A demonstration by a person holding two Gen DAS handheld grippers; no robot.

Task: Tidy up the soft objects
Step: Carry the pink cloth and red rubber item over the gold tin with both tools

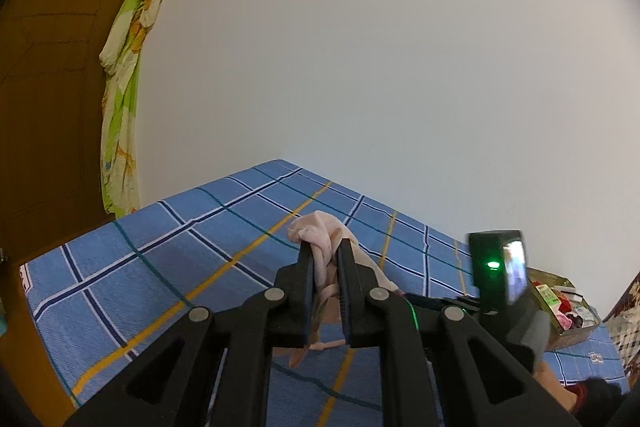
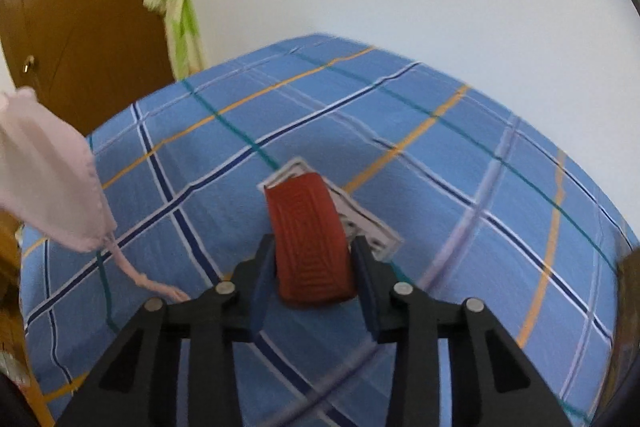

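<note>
1. The jaws of the left gripper (image 1: 324,251) are clamped on a bunched pink garment (image 1: 320,239), which is held up above the bed.
2. The jaws of the right gripper (image 2: 314,247) are closed against the sides of a folded red cloth (image 2: 306,239); whether it is lifted off the bed cannot be told.
3. A white-edged patch (image 2: 372,227) is seen lying under the red cloth.
4. The pink garment's strap (image 2: 136,275) is trailed down onto the blue checked bedsheet (image 2: 460,167).
5. A box of mixed items (image 1: 568,307) is seen near the bed's right edge.
6. A green patterned cloth (image 1: 124,83) is hung beside a brown wooden door (image 1: 48,87), behind the bed.
</note>
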